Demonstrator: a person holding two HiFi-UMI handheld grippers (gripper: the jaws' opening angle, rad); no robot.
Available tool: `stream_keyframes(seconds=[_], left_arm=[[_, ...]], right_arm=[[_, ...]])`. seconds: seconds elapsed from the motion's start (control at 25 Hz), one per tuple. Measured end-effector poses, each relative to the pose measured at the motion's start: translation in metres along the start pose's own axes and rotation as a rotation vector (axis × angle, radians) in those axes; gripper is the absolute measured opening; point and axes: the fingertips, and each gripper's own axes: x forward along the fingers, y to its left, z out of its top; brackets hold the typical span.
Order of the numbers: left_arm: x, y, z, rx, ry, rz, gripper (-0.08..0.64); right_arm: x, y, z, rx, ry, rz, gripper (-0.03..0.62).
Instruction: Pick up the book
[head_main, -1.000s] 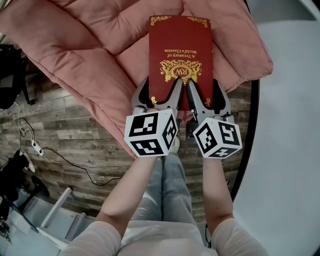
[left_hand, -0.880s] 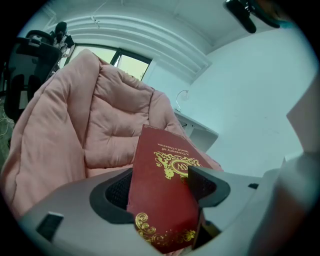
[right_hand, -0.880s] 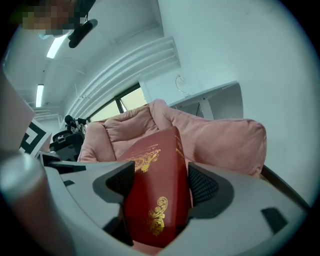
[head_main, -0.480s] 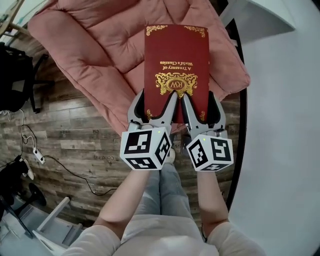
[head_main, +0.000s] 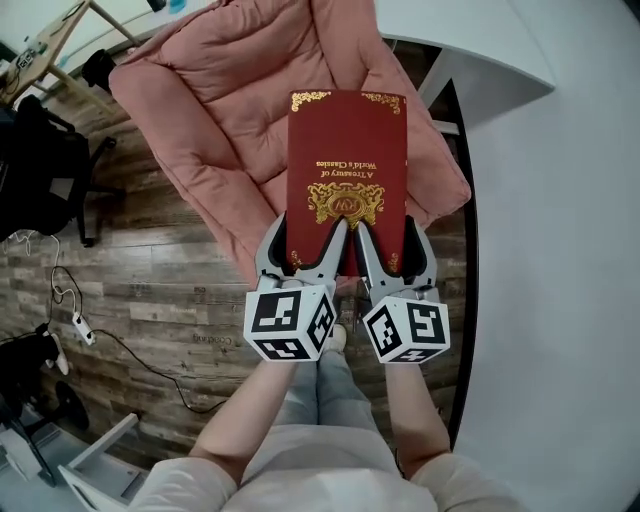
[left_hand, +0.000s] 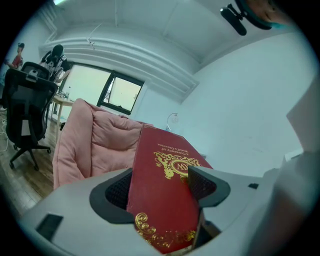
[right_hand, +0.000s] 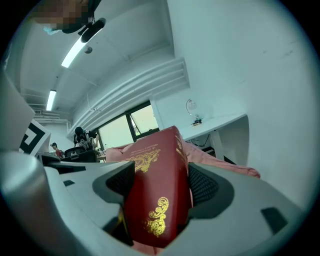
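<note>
A dark red hardback book (head_main: 347, 165) with gold ornament and title print is held up in the air above the pink cushion (head_main: 230, 90). My left gripper (head_main: 310, 245) is shut on the book's near left corner, and my right gripper (head_main: 385, 248) is shut on its near right corner. In the left gripper view the book (left_hand: 162, 195) runs between the dark pads (left_hand: 202, 186). In the right gripper view the book (right_hand: 157, 200) is pinched edge-on between both pads.
The big pink cushion lies on a wooden floor (head_main: 150, 280). A white desk (head_main: 470, 45) stands at the upper right, a white wall (head_main: 560, 300) on the right. A black office chair (head_main: 40, 170) and cables (head_main: 120, 335) are at the left.
Both grippers have carried the book up and away from the cushion; the cushion now looks smaller and further off, and more of the floor and the desk shows.
</note>
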Motion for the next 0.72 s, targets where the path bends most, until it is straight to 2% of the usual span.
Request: stream_keyframes(seconds=[0.16,0.36,0.72], left_arm=[[-0.017,-0.012,0.02,0.021,-0.019,-0.007,0.321],[-0.041,-0.021,0.047,0.006,-0.055,0.0,0.321],[-0.065,-0.033,0.09,0.05,-0.116,-0.026,0.321]], right_arm=[[-0.014,0.01,0.02,0.007,-0.022,0.008,0.331],[-0.027,0.03,0.051,-0.021,-0.034,0.038,0.331],[-0.04,0.054,0.089,-0.009,-0.067,0.056,0.331]])
